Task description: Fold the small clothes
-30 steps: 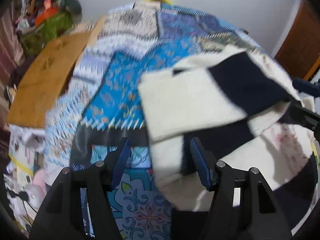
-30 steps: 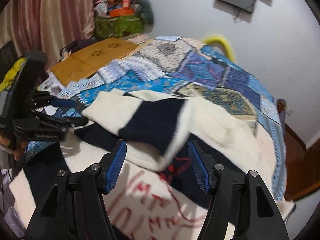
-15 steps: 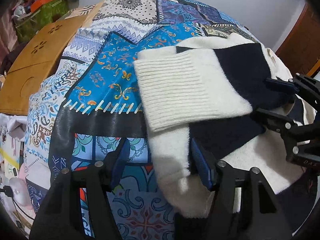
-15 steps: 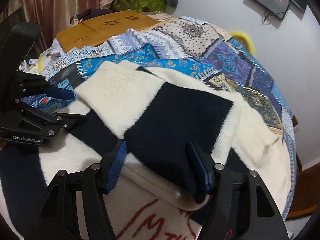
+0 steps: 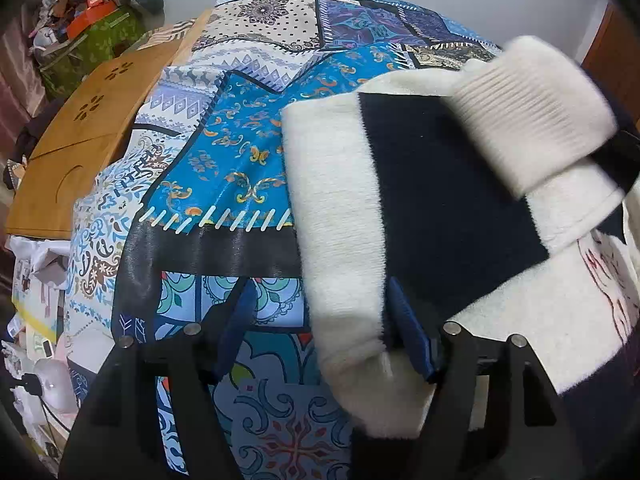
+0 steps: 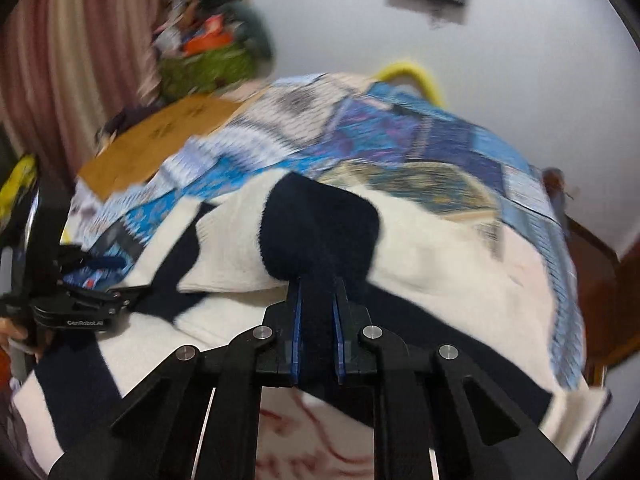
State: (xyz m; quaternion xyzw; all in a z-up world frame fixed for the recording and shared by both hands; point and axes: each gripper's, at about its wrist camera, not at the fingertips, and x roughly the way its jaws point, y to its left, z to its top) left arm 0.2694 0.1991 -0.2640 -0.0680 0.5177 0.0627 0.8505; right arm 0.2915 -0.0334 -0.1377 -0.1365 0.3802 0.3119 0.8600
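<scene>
A cream and navy knit sweater [image 5: 440,184] lies on a patchwork bedspread [image 5: 240,152]. In the left wrist view my left gripper [image 5: 320,320] is open, with the sweater's cream edge lying between its blue pads. The ribbed cream cuff [image 5: 532,112] is lifted at the upper right. In the right wrist view my right gripper [image 6: 316,312] is shut on the navy part of the sleeve [image 6: 320,224] and holds it raised over the sweater body [image 6: 440,264]. The left gripper also shows at the left edge of the right wrist view [image 6: 92,284].
A wooden board [image 5: 84,128] lies at the bed's far left, with a green bag of clutter [image 5: 88,36] behind it. Papers and small items [image 5: 36,320] sit beside the bed at left. A wooden door [image 5: 612,52] stands at the right.
My right gripper has shut on the navy sleeve and lifted it, carrying the ribbed cuff up and to the right. My left gripper stayed open at the sweater's edge.
</scene>
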